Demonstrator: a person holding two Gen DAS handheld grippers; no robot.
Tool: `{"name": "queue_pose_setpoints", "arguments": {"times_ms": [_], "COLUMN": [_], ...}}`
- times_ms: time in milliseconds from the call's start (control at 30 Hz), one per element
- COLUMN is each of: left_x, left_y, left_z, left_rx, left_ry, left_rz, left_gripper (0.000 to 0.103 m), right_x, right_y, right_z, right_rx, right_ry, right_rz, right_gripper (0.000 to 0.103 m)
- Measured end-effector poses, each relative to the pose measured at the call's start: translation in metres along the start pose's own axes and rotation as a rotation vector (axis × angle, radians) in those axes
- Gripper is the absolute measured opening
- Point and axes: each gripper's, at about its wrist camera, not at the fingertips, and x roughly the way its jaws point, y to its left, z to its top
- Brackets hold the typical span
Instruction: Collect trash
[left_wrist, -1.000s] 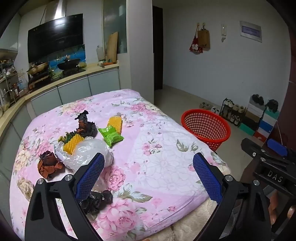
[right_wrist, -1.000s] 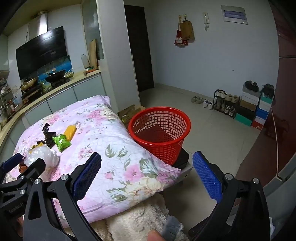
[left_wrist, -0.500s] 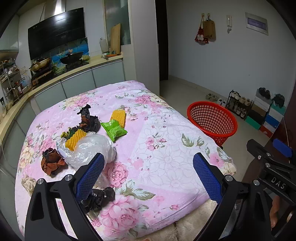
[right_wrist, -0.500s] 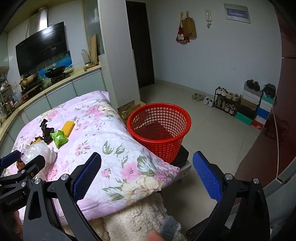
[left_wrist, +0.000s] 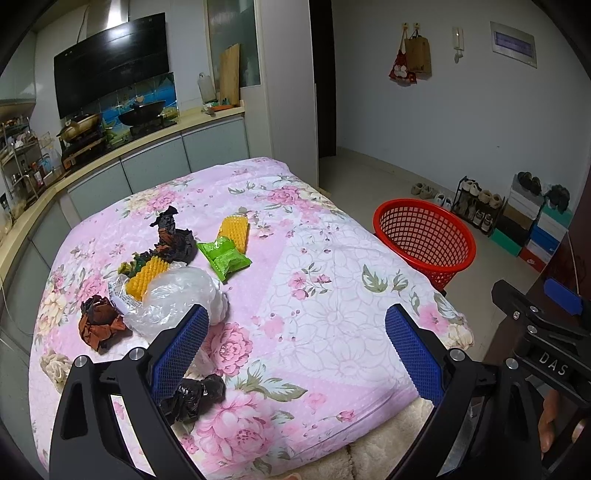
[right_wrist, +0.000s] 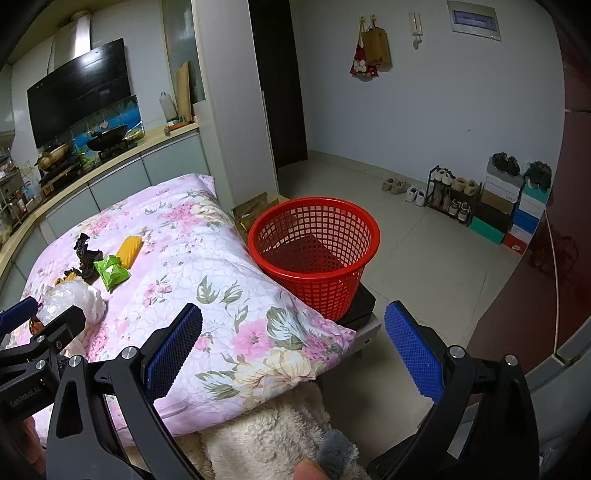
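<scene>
Both sets of jaws stand released and empty as you face the litter: your left gripper (left_wrist: 295, 347) hangs at lower centre of its view over the floral quilt (left_wrist: 332, 295), your right gripper (right_wrist: 293, 343) low in its own view, aimed toward the red basket (right_wrist: 314, 251) at frame centre. Trash sits in a cluster left of centre in the left view: one clear plastic bag (left_wrist: 181, 299), one green wrapper (left_wrist: 225, 256), two yellow ridged pieces (left_wrist: 234, 230) (left_wrist: 146, 277), one brown crumpled wad (left_wrist: 99, 325), one black crumpled wad (left_wrist: 173, 240) behind, and one black wad (left_wrist: 195, 395) nearest your left finger. All look light, soft and crushable; the plastic bag is probably slippery, so pinch a bunched fold, not a smooth face. One basket waits beyond the quilt's right edge.
</scene>
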Motion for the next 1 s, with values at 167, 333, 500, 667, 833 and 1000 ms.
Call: {"name": "queue_pose_setpoints", "arguments": {"times_ms": [167, 333, 500, 667, 833, 1000], "left_x": [-0.0003, 0.001, 0.0008, 0.0006, 0.0006, -0.0008], "left_y": [-0.0004, -0.0011, -0.001, -0.0005, -0.0002, 0.0019], "left_z": [0.0009, 0.0002, 0.0009, 0.0012, 0.0018, 0.004], "left_rx": [0.0, -0.001, -0.001, -0.001, -0.002, -0.004], "left_ry": [0.002, -0.001, 0.0, 0.0, -0.001, -0.009], "left_rz": [-0.001, 0.001, -0.001, -0.001, -0.001, 0.0], "left_gripper": [0.093, 0.093, 0.093, 0.093, 0.093, 0.093], "right_x": [-0.0003, 0.0003, 0.0, -0.0001, -0.0008, -0.0024], "right_y": [0.0002, 0.0012, 0.0014, 0.0013, 0.0016, 0.0029], "right_z": [-0.0001, -0.0004, -0.0004, 0.0003, 0.0005, 0.002], "right_rx": [-0.001, -0.002, -0.002, -0.002, -0.001, -0.002], "right_ry": [-0.002, 0.0, -0.001, -0.001, -0.002, -0.009], "right_rz": [0.001, 0.001, 0.001, 0.001, 0.003, 0.004], "right_gripper": [0.096, 0.096, 0.096, 0.096, 0.096, 0.096]}}
